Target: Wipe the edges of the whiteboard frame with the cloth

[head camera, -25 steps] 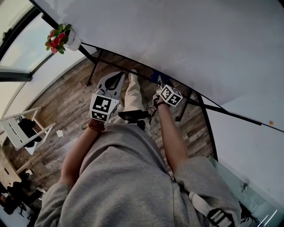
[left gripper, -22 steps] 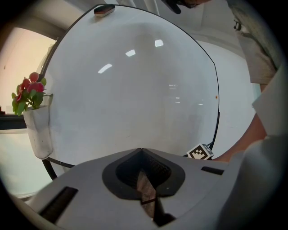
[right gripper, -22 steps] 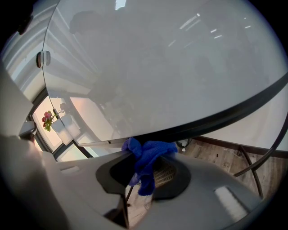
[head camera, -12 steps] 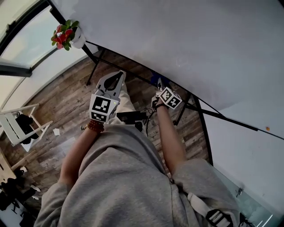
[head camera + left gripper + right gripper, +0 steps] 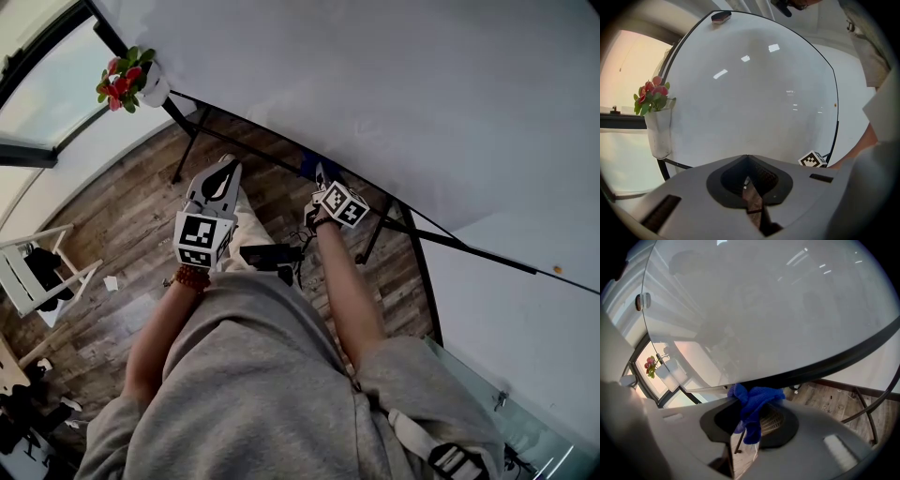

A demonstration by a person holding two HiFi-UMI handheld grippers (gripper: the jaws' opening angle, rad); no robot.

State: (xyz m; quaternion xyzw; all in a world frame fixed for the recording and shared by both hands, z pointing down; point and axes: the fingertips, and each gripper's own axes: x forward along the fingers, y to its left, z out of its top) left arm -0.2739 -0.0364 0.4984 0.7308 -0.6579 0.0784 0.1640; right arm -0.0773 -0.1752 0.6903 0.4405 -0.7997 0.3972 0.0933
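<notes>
Right tool [image 5: 749, 414] pinching blue cloth [image 5: 759, 399], seemingly against lower edge of whiteboard frame [image 5: 825, 363]; left tool [image 5: 747, 160] pressed together.

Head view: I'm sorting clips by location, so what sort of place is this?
Probably an office or meeting room: a large whiteboard on a stand, a wood-plank floor, and a big window beside it.

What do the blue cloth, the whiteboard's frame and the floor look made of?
The cloth is soft blue fabric, perhaps microfibre: it bunches in fuzzy folds. The frame looks like dark painted metal or plastic: thin, smooth. The floor is wood or wood-look planks: grain and seams show.
</notes>
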